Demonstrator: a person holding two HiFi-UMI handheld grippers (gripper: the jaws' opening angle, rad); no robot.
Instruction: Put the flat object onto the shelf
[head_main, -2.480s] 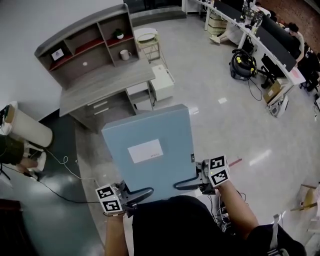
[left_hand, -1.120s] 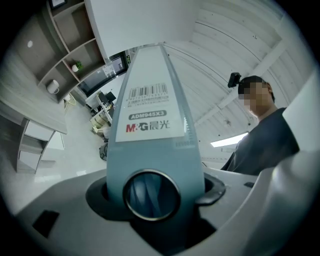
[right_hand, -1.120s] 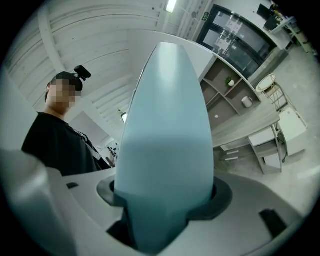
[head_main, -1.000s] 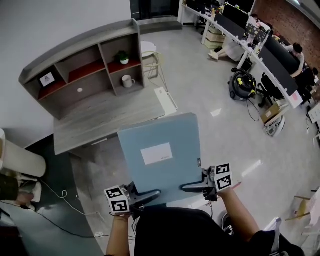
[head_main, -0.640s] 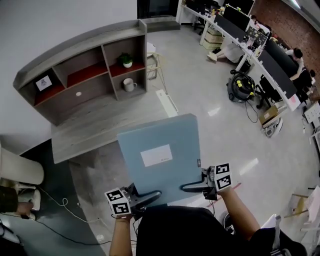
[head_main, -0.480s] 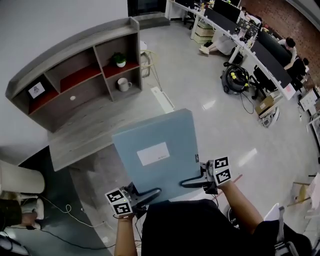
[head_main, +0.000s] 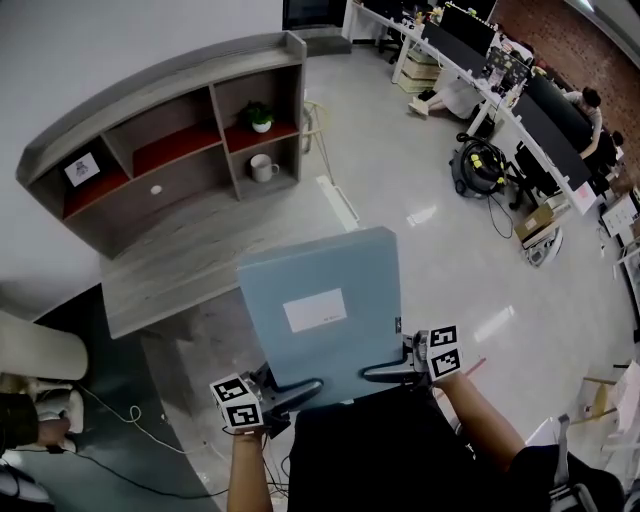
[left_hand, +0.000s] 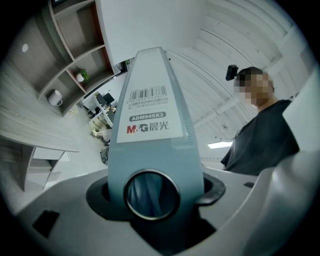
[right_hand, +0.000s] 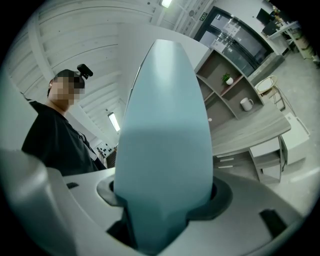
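Left gripper (head_main: 292, 390) and right gripper (head_main: 384, 372) each clamp a near corner of the file (head_main: 320, 305), sharing its weight to hold it flat for the shelf (head_main: 160, 130).

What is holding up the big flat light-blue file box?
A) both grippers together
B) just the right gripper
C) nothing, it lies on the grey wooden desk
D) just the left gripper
A: the left gripper and the right gripper each have their jaws shut on the flat light-blue file box, one at each near corner.
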